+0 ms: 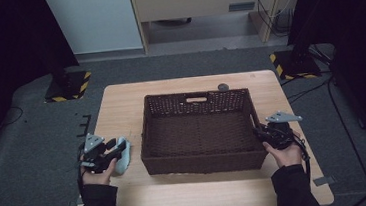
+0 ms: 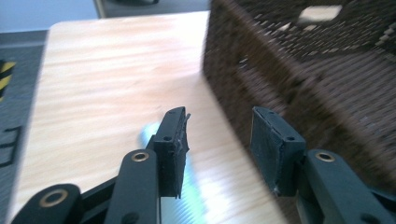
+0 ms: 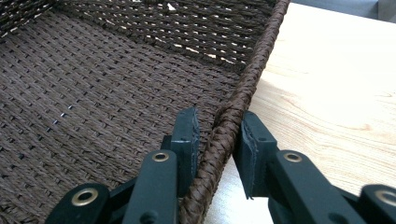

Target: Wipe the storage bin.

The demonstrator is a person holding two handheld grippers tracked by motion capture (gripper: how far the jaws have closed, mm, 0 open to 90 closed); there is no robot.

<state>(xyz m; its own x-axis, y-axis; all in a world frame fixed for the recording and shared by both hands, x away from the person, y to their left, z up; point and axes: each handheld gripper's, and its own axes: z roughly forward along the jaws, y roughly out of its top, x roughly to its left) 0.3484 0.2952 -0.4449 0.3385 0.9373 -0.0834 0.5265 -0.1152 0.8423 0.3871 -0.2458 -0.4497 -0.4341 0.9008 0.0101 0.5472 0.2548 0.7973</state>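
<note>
A dark brown woven basket (image 1: 201, 162) stands in the middle of the wooden table (image 1: 121, 103). My right gripper (image 1: 260, 132) is at its right wall. In the right gripper view the braided rim (image 3: 252, 70) runs between the jaws of the right gripper (image 3: 218, 126), and the pads press on it from inside and outside. My left gripper (image 1: 114, 148) is left of the basket, over a pale blue soft thing (image 1: 123, 158) lying on the table. In the left gripper view its jaws (image 2: 219, 126) stand open with nothing between them. The blue thing (image 2: 196, 191) lies blurred below them, and the basket's wall (image 2: 303, 70) rises at the right.
A small dark round object (image 1: 223, 86) lies at the table's back edge behind the basket. Stand bases with yellow and black stripes sit on the floor at the back left (image 1: 69, 85) and back right (image 1: 293, 63). Bare wood runs along the table's front.
</note>
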